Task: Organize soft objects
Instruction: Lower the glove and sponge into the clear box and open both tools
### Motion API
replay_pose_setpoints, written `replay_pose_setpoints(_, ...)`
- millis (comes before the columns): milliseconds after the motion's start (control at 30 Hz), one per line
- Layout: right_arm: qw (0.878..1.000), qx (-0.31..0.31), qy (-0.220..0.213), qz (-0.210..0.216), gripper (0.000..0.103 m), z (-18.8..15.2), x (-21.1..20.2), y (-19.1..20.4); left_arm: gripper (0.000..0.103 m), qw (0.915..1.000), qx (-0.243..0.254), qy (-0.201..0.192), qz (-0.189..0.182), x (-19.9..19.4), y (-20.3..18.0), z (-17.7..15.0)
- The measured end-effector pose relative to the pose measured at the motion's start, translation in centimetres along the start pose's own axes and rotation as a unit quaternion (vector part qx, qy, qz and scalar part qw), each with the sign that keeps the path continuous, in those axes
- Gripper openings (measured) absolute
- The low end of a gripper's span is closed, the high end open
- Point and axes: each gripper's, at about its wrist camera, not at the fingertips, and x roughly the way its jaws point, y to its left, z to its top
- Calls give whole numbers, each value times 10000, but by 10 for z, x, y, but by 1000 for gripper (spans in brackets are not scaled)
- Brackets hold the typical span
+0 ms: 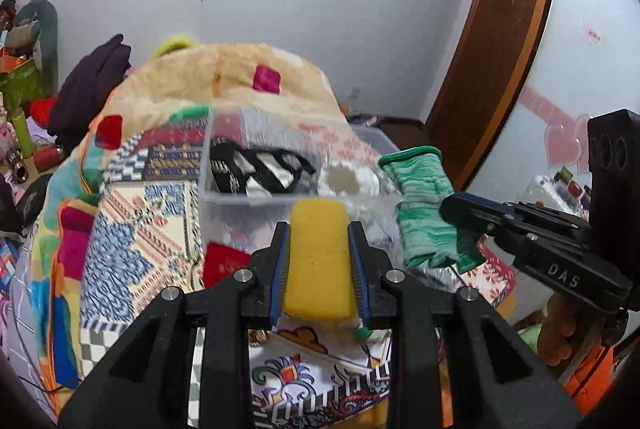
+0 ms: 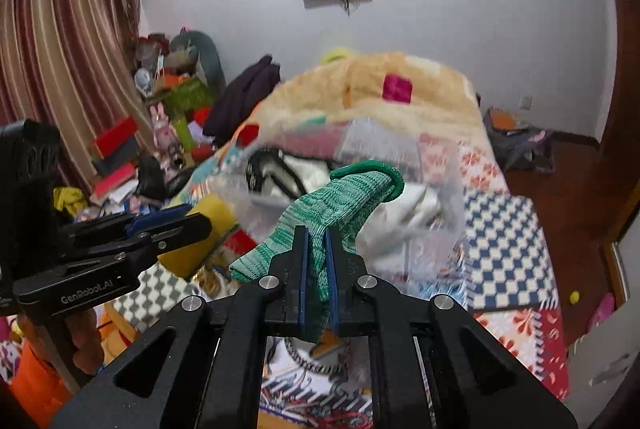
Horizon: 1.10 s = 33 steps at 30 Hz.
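clamping yellow sponge (image 1: 319, 261) in left gripper (image 1: 319, 253); right gripper (image 2: 318, 265) pinching green sock (image 2: 340, 205); clear bin (image 1: 224, 189) blurred.

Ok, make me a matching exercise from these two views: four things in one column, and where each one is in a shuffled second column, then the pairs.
Things:
1. sponge
2. sock
3. striped cloth
4. bin

Places:
A. on the patchwork quilt
B. in the right claw
C. in the left claw
D. inside the bin

Pairs: 1-C, 2-B, 3-D, 4-A
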Motion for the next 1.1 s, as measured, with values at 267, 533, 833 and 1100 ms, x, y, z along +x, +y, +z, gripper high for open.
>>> replay_pose_setpoints(267,9991,7,-390,-160,8,28,2,-3,28,9997,-1,-250,75,0,7,22)
replay_pose_setpoints(533,9985,107,-399,-361,8,48,31,-13,28,9991,13,-279,314,32,15,51)
replay_pose_setpoints(833,9982,26,283,-532,8,44,85,-14,29,9987,13,177,487,86,26,58)
replay_pose_setpoints(1100,9964,-2,711,-466,10,35,108,-17,28,9965,184,561,593,115,22,54)
